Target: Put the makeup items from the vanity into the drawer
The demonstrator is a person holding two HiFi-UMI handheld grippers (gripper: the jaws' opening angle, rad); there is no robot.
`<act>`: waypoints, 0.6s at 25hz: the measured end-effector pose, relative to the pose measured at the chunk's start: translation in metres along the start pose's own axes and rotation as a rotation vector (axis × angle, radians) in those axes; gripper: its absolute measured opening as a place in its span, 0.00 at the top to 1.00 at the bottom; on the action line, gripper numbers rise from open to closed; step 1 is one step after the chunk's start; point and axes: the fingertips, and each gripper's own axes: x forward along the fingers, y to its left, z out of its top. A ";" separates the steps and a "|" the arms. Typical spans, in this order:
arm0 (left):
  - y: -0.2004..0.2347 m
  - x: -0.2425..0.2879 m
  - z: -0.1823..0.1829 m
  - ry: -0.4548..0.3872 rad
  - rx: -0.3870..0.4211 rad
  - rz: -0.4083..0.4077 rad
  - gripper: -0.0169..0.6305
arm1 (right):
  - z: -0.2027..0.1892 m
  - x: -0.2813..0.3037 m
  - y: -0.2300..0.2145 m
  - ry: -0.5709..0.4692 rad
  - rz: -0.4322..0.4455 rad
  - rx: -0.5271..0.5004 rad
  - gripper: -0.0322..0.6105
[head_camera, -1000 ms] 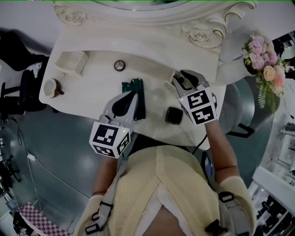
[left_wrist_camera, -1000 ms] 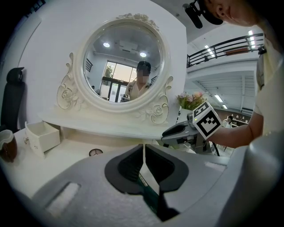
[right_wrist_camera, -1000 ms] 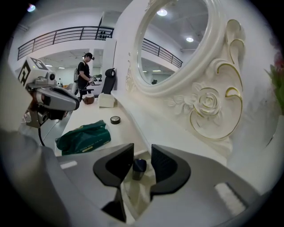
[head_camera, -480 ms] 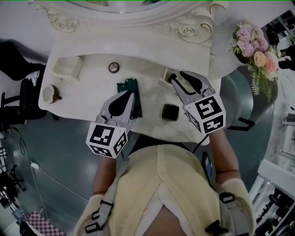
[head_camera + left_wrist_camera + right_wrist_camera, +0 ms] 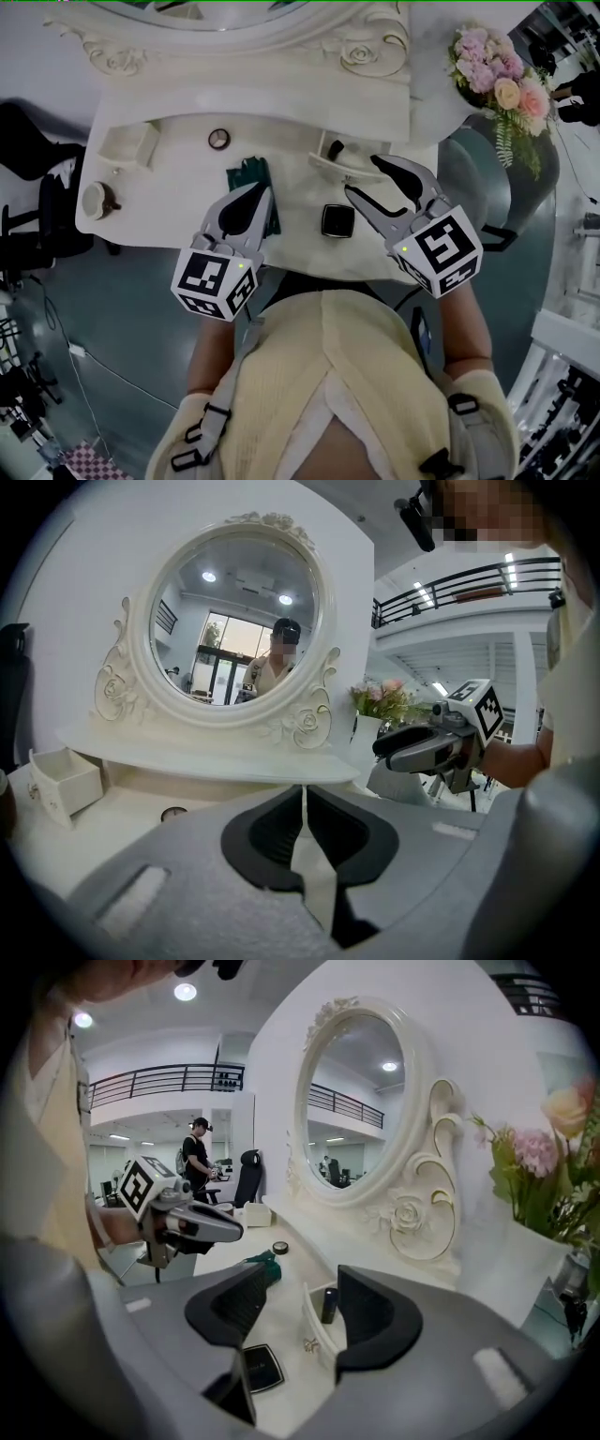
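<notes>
The small white drawer [image 5: 330,161] stands open on the vanity top, with a dark tube [image 5: 328,1305] lying in it. A black compact [image 5: 336,220] lies in front of the drawer. A green item [image 5: 249,176] lies partly under my left gripper [image 5: 262,192], which is shut and empty. A small round pot [image 5: 219,139] sits further back. My right gripper [image 5: 364,176] hovers near the drawer's front. Its jaws have just been opening and hold nothing. The same drawer [image 5: 317,1327] and compact [image 5: 259,1369] show below my right gripper [image 5: 305,1279] in its own view.
An oval mirror [image 5: 234,621] with carved roses backs the vanity top [image 5: 178,202]. A white box [image 5: 131,145] and a cup [image 5: 97,199] stand at the left end. A flower bouquet [image 5: 492,84] stands off the right end. A black chair [image 5: 37,187] is left of the table.
My right gripper has pulled back from the drawer toward me and risen, and its jaws stand wider. The left gripper has hardly shifted.
</notes>
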 end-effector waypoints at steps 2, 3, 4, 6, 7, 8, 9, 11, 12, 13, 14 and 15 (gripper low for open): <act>-0.003 0.001 0.000 0.002 0.005 -0.007 0.95 | 0.001 -0.007 0.005 -0.003 0.020 -0.012 0.56; -0.004 0.002 0.000 0.003 0.007 -0.010 0.95 | 0.002 -0.010 0.008 -0.006 0.031 -0.020 0.54; -0.005 0.002 0.000 0.004 0.009 -0.013 0.95 | 0.003 -0.013 0.011 -0.009 0.042 -0.031 0.53; -0.008 0.002 0.001 0.005 0.013 -0.018 0.95 | 0.004 -0.019 0.017 -0.008 0.064 -0.056 0.51; -0.009 0.002 0.001 0.006 0.014 -0.020 0.95 | 0.004 -0.022 0.020 -0.004 0.075 -0.061 0.50; -0.010 0.002 0.000 0.006 0.015 -0.021 0.95 | 0.005 -0.024 0.023 -0.002 0.087 -0.058 0.49; -0.010 0.002 0.000 0.006 0.015 -0.021 0.95 | 0.007 -0.026 0.026 -0.002 0.099 -0.051 0.48; -0.010 0.002 0.000 0.006 0.012 -0.019 0.95 | 0.010 -0.031 0.031 0.002 0.122 -0.046 0.47; -0.009 0.002 -0.001 0.005 0.010 -0.018 0.95 | 0.010 -0.032 0.033 0.009 0.133 -0.054 0.47; -0.009 0.001 -0.001 0.005 0.009 -0.016 0.95 | 0.010 -0.034 0.035 0.020 0.143 -0.067 0.47; -0.009 0.001 -0.001 0.005 0.008 -0.014 0.95 | 0.008 -0.035 0.036 0.032 0.153 -0.084 0.47; -0.009 0.000 -0.002 0.005 0.007 -0.012 0.95 | 0.007 -0.036 0.038 0.047 0.163 -0.102 0.47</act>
